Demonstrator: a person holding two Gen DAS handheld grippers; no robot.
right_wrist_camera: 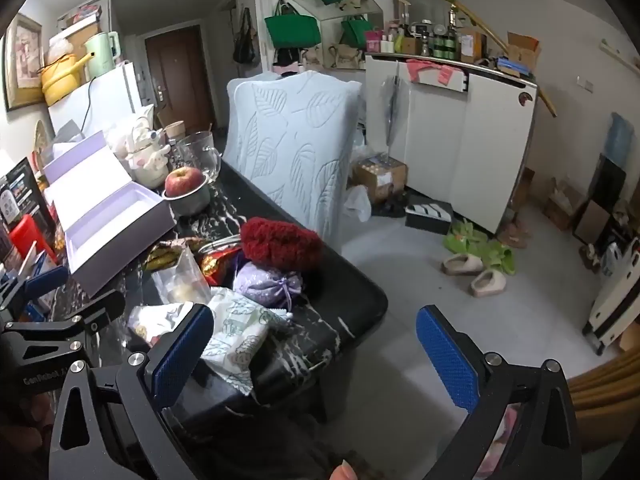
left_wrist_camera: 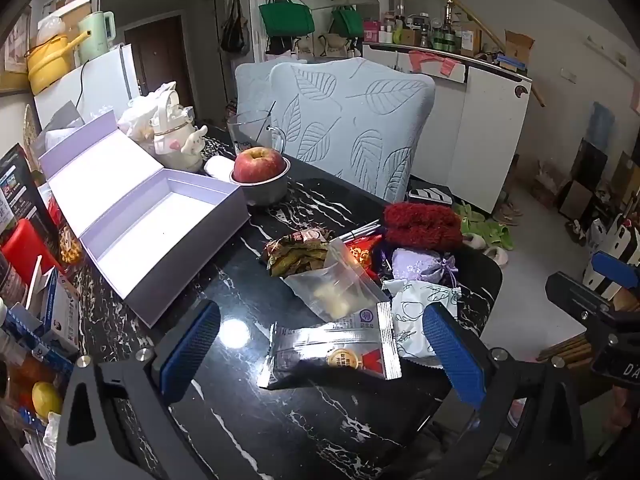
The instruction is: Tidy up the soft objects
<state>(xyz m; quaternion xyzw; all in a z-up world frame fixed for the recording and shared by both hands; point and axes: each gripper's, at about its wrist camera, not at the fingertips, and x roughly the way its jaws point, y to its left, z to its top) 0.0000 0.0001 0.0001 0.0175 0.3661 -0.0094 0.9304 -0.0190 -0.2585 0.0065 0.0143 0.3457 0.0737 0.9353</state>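
Note:
An open lilac box lies empty on the black marble table; it also shows in the right wrist view. Soft items are piled near the table's right end: a red fuzzy piece, a lilac sachet, a white patterned packet, a clear zip bag, a brown snack pack and a silver sachet. My left gripper is open, its pads either side of the silver sachet, slightly above. My right gripper is open and empty over the table's corner, beside the white packet.
An apple in a metal bowl, a glass jug and a white kettle figure stand behind the box. Boxes and clutter line the table's left edge. A leaf-pattern chair stands at the far side. Slippers lie on the floor.

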